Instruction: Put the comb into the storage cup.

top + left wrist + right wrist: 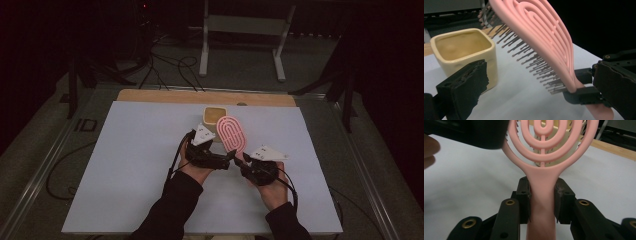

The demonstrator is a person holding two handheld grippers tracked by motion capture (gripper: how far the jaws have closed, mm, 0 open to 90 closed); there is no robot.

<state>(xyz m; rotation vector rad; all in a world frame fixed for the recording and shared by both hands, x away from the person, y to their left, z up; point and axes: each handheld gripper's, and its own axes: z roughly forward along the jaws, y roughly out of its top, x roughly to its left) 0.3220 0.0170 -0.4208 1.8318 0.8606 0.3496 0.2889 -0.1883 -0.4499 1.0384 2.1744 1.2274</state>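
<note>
Dim workshop floor and trailing cables are surrounding a white table top point(140, 165), where a person is working with a claw in each hand. Between the jaws of the right gripper point(542, 197) a pink hairbrush point(544, 180) is sitting by its handle, both pads pressing on the neck just below the vented oval head. From that claw the head is reaching away and upward, bristles facing down toward the sheet. Beyond the head, farther from the right claw, a cream square cup point(465, 53) is standing upright on the sheet.

The left gripper point(544, 82) is hovering beside the brush with its jaws standing apart; one jaw is sitting toward the cup, the other near the handle, and nothing is pressed between them.

By its look, the brush is light, hard plastic: stiff in the frame, smooth and a little slippery on the handle, while the thin bristles are probably bending under any squeeze. The open ribs of the head are offering poor purchase and could flex, so the solid handle, where the right claw is already gripping, seems the safest place to hold; a second grip would sit best on the rim of the head.
</note>
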